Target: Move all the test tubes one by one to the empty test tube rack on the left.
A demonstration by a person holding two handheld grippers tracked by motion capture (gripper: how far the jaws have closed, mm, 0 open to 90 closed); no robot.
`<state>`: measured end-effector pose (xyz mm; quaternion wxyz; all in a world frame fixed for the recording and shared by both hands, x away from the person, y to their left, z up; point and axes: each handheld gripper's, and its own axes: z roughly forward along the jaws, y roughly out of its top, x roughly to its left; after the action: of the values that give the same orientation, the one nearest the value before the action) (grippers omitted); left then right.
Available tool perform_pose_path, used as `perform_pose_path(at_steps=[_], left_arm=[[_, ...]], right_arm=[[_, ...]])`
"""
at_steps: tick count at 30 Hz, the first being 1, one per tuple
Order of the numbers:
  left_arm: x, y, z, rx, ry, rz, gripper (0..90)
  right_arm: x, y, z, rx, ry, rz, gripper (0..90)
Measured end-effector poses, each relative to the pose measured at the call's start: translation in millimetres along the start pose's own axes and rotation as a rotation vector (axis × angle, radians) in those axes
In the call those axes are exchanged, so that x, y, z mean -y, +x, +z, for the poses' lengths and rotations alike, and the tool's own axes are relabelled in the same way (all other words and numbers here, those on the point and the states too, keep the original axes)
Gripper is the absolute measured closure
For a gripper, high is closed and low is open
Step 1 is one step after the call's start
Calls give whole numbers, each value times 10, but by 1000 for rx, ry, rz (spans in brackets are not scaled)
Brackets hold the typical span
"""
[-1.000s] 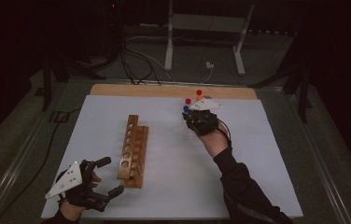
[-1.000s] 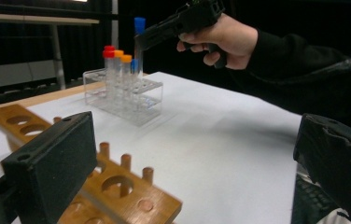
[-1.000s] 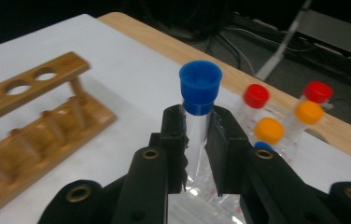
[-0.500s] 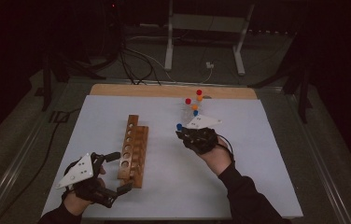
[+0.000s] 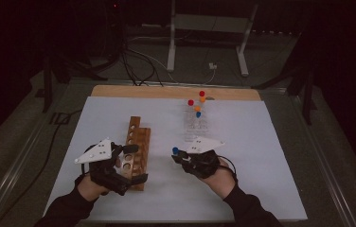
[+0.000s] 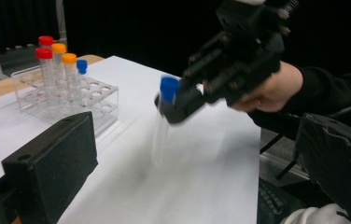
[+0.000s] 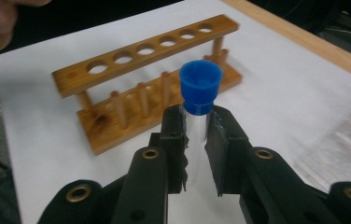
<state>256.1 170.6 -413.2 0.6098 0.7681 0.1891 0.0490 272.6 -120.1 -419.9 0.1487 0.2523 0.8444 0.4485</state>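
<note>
While my right claw (image 7: pixel 195 135) is clamped on the blue-capped tube (image 7: pixel 197 100), just under the cap, the tube hangs upright over the white table (image 5: pixel 261 156), between the clear rack (image 5: pixel 196 124) at the far side and the wooden rack (image 5: pixel 136 151) to the left. Seen from the left claw's camera, the tube body (image 6: pixel 160 135) is see-through and looks empty, w/ the blue cap on top.

My read on handling: light, stiff, prob. thin plastic or glass, so slippery on the wall and maybe fragile if squeezed hard or knocked on the rack's edge. Best hold is where I've got it, high on the barrel right below the cap; the cap's lip acts as a stop if it slides. That leaves most of the length free to drop into a hole. Grip near the bottom would block entry.

Left claw (image 5: pixel 128 163) sits w/ its jaws apart either side of the wooden rack's near end, nothing pinched as far as I can tell; looks placed to steady the rack. Rack holes appear empty.

Four more capped tubes (2 red, 2 orange-ish, plus a short blue one) stand in the clear rack (image 6: pixel 66 100). Next I'd line the tube's tip up vertical over a hole before lowering, slow approx.
</note>
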Motion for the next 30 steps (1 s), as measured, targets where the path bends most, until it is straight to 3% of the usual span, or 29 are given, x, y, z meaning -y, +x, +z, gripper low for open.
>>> perform_pose_path(at_steps=[4, 13, 16, 17, 19, 23, 30], left_arm=[[-79, 0, 124, 28, 13, 4, 5], [-171, 46, 356, 22, 35, 10, 90], [-170, 53, 418, 24, 36, 17, 169], [-170, 51, 436, 23, 38, 23, 239], [-173, 43, 469, 20, 46, 37, 262], [-185, 49, 507, 31, 56, 45, 424], [-198, 47, 562, 44, 88, 75, 588]], right_arm=[[17, 52, 15, -20, -2, -7, 769], [2, 146, -15, -64, -31, -7, 769], [-4, 163, -33, -75, -38, -8, 769], [-11, 170, -46, -82, -44, -5, 769], [-14, 174, -51, -80, -45, -7, 769], [-30, 192, -65, -87, -53, -14, 768], [-41, 202, -63, -90, -54, -18, 769]])
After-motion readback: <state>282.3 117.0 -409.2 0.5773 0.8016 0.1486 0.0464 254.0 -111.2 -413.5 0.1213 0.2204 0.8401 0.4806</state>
